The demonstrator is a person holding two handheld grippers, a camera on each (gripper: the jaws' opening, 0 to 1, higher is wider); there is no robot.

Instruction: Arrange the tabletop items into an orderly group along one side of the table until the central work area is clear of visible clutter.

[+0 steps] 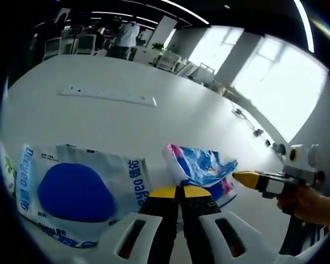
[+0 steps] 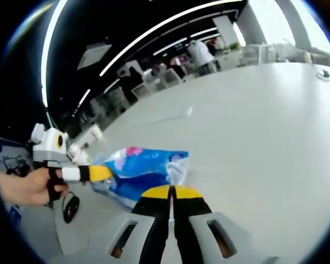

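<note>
On the smooth white table (image 1: pixel 154 126) lie a crinkled blue plastic bag (image 1: pixel 201 165) and a flat wipes pack (image 1: pixel 80 190). Left gripper (image 1: pixel 179 191) jaws are closed, empty; right gripper (image 2: pixel 170 191) likewise

wipes pack (image 1: pixel 71 190) print partly cropped

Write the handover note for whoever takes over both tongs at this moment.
Left tongs: jaws shut, empty, tips at the near edge of the blue snack bag.
Right tongs: jaws shut, empty, tips at the same bag from the other side.
Things: the bag lies on the white table; the white wipes pack with a blue oval lies beside it; a white power strip lies farther back.
Done: nothing visibly grouped yet.
Left: move bag, pack and likely the strip along one side.
</note>
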